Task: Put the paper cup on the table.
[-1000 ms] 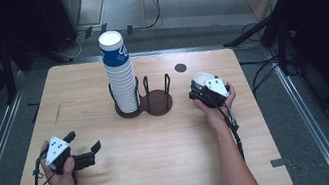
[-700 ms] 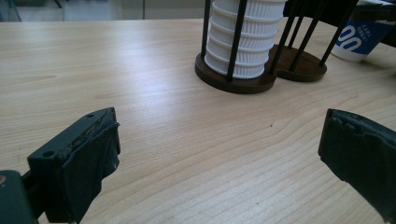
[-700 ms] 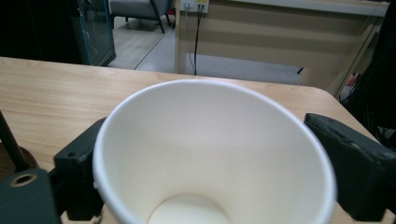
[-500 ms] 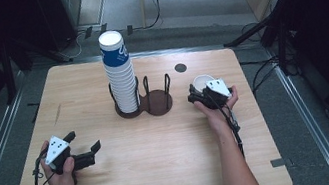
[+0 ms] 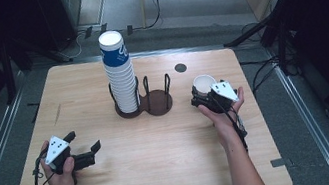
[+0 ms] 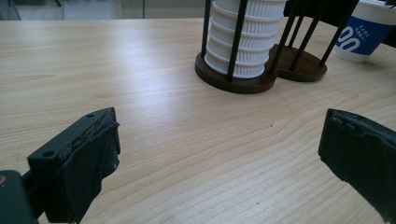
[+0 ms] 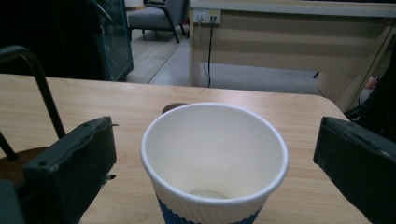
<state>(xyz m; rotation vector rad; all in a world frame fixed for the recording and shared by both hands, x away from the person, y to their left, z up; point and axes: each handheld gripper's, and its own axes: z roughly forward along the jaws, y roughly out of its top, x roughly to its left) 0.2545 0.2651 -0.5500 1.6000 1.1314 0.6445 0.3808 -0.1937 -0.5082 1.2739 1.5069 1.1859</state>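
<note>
A white paper cup (image 5: 204, 84) with a blue band stands upright on the wooden table (image 5: 164, 163), right of the holder. My right gripper (image 5: 200, 98) is just behind it. In the right gripper view its jaws have just been opening and stand wide, the cup (image 7: 215, 154) between them with a gap on each side. A tall stack of white cups (image 5: 119, 74), the top one blue, fills the left slot of a dark brown holder (image 5: 157, 108). My left gripper (image 5: 82, 142) rests open near the front left, its jaws apart over bare wood (image 6: 219, 158).
The holder's right slot (image 5: 159, 96) has nothing in it. A small black disc (image 5: 180, 68) lies on the table behind the cup. From the left gripper view, the stack (image 6: 245, 37) and the single cup (image 6: 362, 35) stand ahead. Metal rails run along the floor on both sides.
The right gripper's jaws opened and let go of the cup, which now stands free. That hand drew back a little toward the person and to the right. The left hand stayed put.
</note>
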